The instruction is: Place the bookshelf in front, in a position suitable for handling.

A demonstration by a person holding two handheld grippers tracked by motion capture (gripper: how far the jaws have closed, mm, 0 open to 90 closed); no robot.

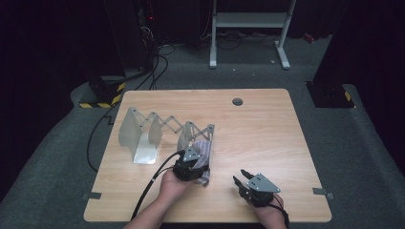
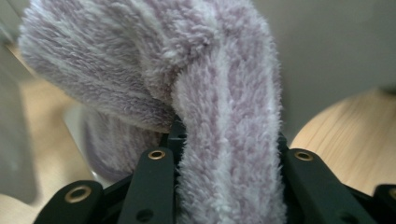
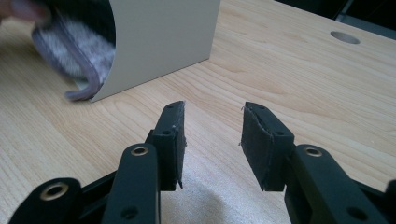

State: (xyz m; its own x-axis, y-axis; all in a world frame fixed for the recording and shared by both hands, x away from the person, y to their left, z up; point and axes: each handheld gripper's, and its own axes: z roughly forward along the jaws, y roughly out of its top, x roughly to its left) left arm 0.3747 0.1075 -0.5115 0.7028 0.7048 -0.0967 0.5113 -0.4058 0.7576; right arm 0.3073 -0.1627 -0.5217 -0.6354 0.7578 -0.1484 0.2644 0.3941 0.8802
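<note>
My left gripper (image 1: 193,163) is shut on a fluffy purple-and-white striped cloth (image 1: 204,149) at the right end of an accordion rack (image 1: 143,129) with translucent curved dividers. In the left gripper view a thick fold of the cloth (image 2: 224,93) runs up between the black jaws of the left gripper (image 2: 229,142) and drapes over to the left. My right gripper (image 1: 240,179) sits low near the table's front edge, to the right, open with nothing between its fingers. Ahead of the right gripper (image 3: 212,126), the cloth (image 3: 70,51) lies behind a pale divider (image 3: 159,42).
The wooden table (image 1: 267,138) has a round cable hole (image 1: 237,101) at its far side. A black cable (image 1: 148,186) trails from the left gripper toward the front edge. A white stand (image 1: 248,28) is on the floor beyond the table.
</note>
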